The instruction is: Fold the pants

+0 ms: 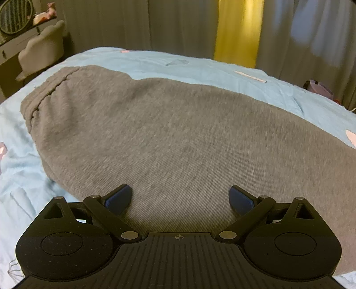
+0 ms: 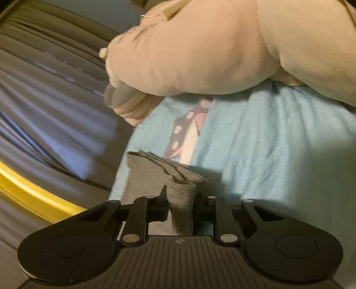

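Grey knit pants point(image 1: 178, 133) lie flat on a light blue bedsheet point(image 1: 200, 64), waistband at the far left. My left gripper point(image 1: 180, 197) is open, its blue-padded fingers point(image 1: 118, 197) spread just above the near part of the pants. In the right wrist view, my right gripper point(image 2: 181, 202) is shut on a bunched grey cuff end of the pants point(image 2: 181, 200), held above the bedsheet point(image 2: 267, 144). More of the folded hem edges point(image 2: 155, 164) hang beyond the fingers.
The person's beige sleeve and hand point(image 2: 189, 51) holding the other gripper's handle fill the top of the right wrist view. Curtains with a yellow strip point(image 1: 238, 31) hang behind the bed. A chair point(image 1: 42, 49) and a dressing table with mirror point(image 1: 15, 17) stand at far left.
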`<action>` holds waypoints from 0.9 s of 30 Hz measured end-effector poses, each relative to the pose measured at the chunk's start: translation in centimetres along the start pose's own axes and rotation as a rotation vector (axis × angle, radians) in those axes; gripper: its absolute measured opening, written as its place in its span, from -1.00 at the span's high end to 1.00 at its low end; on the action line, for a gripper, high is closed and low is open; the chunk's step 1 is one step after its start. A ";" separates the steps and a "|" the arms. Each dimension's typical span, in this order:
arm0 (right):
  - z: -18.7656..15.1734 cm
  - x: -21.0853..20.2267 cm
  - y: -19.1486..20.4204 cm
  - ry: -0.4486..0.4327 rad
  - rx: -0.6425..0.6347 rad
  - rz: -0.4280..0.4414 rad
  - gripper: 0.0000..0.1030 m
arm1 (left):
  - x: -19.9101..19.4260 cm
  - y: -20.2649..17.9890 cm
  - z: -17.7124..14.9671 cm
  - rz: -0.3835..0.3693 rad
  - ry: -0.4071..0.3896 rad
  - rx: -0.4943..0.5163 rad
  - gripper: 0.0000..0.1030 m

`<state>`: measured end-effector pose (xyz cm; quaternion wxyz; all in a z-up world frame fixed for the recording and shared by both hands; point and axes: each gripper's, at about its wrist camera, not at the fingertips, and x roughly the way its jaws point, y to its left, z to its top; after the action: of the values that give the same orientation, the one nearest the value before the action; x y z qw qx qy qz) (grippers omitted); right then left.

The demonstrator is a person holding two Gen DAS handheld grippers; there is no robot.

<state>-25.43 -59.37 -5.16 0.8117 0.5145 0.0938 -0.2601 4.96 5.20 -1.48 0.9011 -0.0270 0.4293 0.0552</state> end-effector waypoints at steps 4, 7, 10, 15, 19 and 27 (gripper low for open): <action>-0.2 0.2 0.5 0.008 -0.039 -0.014 0.54 | -0.1 0.3 0.1 -0.008 -0.003 -0.021 -0.94; -0.3 0.7 0.7 0.029 -0.046 -0.033 0.47 | -0.3 0.5 0.1 -0.009 -0.010 -0.032 -0.94; -0.3 0.6 1.3 0.026 -0.081 -0.077 0.73 | -1.1 0.8 0.3 0.002 -0.035 -0.057 -0.94; -0.5 -0.3 5.9 0.000 -0.262 -0.084 0.77 | -4.8 2.9 1.3 0.011 -0.144 -0.140 -0.93; -3.6 -0.9 15.0 0.014 -0.561 0.054 0.78 | -7.6 5.1 1.6 -0.041 -0.192 -0.189 -0.93; -22.1 -0.1 25.6 0.347 -1.009 0.365 0.76 | -9.5 7.0 -0.3 -0.081 -0.259 -0.253 -0.94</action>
<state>-9.68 -31.16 5.02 0.9617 0.1058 0.2480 0.0500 -2.03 11.45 5.71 0.9397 -0.1500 0.2980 0.0754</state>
